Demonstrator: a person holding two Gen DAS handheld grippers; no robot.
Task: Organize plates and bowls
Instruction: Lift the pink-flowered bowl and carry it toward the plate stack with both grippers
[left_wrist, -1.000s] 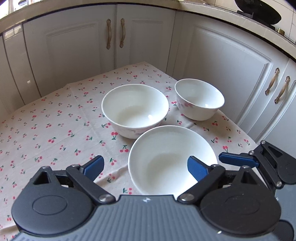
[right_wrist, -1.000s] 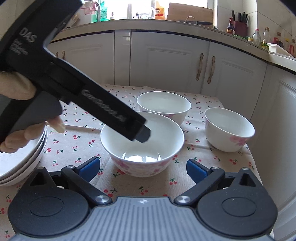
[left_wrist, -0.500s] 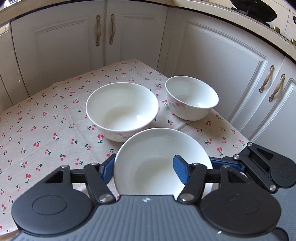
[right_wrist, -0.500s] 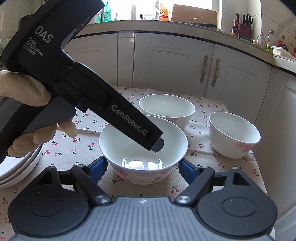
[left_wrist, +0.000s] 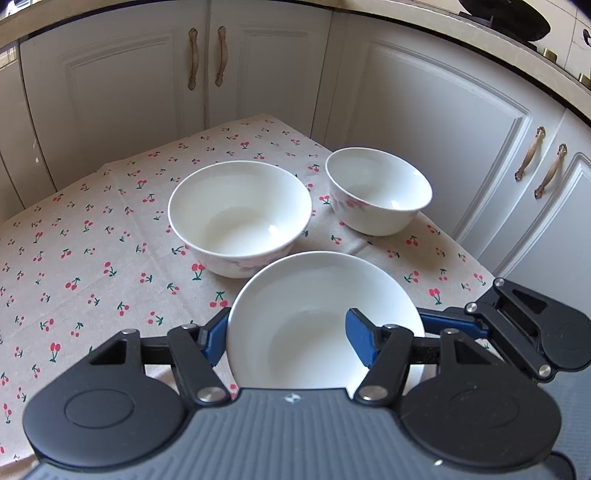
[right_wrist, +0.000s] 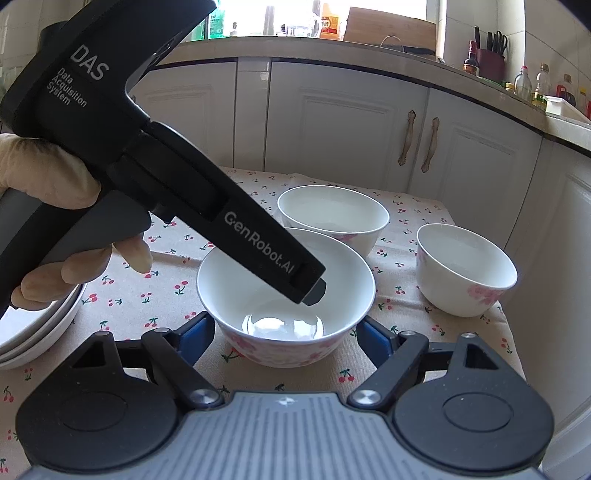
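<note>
Three white bowls with pink flowers stand on the cherry-print tablecloth (left_wrist: 92, 258). My right gripper (right_wrist: 287, 325) is shut on the nearest bowl (right_wrist: 347, 277), one blue pad pressing on each side of its outer wall. My left gripper (left_wrist: 288, 321) straddles the left wall of that same bowl (left_wrist: 314, 291). Its left pad (left_wrist: 216, 338) sits against the outside of the rim and its right pad (left_wrist: 362, 341) hangs inside the bowl, so the wall is not pinched. Behind it stand a wide bowl (left_wrist: 240, 218) and a smaller, deeper bowl (left_wrist: 380, 188).
A stack of white plates (right_wrist: 33, 332) lies at the left edge of the right wrist view, under the gloved hand (right_wrist: 48, 177) that holds the left tool. White cabinet doors (left_wrist: 424, 129) close in behind and to the right. The table's edge runs just past the small bowl (right_wrist: 465, 266).
Both pairs of jaws narrowed in the first half second: the right pads came in onto the near bowl's sides, the left pad reached its rim. Nothing has moved since.
</note>
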